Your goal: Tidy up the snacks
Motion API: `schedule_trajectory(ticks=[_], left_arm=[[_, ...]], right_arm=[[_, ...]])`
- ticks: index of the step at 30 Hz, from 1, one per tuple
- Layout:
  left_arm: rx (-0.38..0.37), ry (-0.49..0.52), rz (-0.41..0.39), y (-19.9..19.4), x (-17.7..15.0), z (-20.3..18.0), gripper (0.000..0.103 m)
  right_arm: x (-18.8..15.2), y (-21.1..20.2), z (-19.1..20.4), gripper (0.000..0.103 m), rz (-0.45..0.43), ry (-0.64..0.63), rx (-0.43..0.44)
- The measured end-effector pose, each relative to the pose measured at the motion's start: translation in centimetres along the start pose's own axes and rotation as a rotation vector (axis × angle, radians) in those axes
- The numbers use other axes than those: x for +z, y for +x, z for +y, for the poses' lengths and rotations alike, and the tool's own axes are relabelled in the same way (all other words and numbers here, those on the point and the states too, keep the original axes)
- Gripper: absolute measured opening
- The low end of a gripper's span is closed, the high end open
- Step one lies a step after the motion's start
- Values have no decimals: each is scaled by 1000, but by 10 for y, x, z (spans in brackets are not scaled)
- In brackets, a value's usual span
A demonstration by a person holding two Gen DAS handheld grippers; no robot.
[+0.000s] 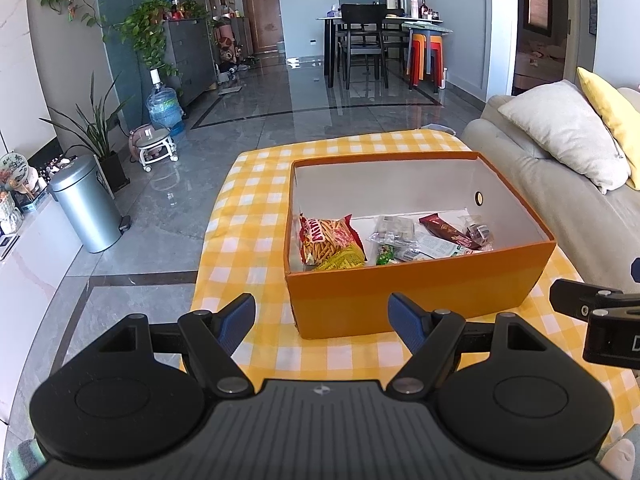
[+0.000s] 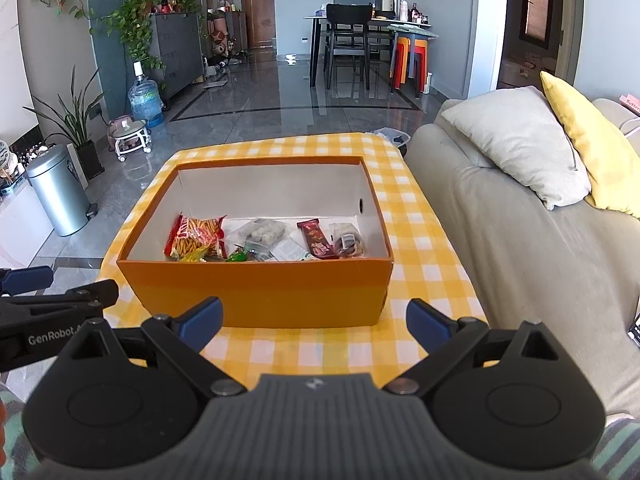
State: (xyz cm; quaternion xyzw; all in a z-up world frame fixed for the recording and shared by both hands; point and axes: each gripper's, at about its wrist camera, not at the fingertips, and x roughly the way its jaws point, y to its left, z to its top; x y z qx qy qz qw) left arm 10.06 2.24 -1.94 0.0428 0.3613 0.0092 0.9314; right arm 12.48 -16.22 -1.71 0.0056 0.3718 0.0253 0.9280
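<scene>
Open orange cardboard box with white interior (image 2: 256, 294) sits on the yellow-and-white checked tablecloth (image 2: 320, 348), holding the snacks: red bag of stick snacks (image 2: 196, 236) at its left, clear packet of pale cubes (image 2: 264, 232) mid, dark red wrapped bar (image 2: 316, 240) toward the right. Left gripper (image 1: 322, 326) jaws spread wide, nothing between them, near the box's front wall. Right gripper (image 2: 314, 322) same: jaws apart, empty, just short of the box. Grey sofa (image 2: 520, 240) with a white cushion (image 2: 516, 140) right of the table; silver pedal bin (image 2: 60, 188) on the floor at left.
</scene>
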Motion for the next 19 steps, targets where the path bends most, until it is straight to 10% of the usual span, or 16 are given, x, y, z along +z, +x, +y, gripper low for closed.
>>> schedule_trajectory(ticks=[19], left_arm=[[-1,-2,-39,-7,2,-1,89]], right_arm=[[-1,8,1,95,17,-1,0]])
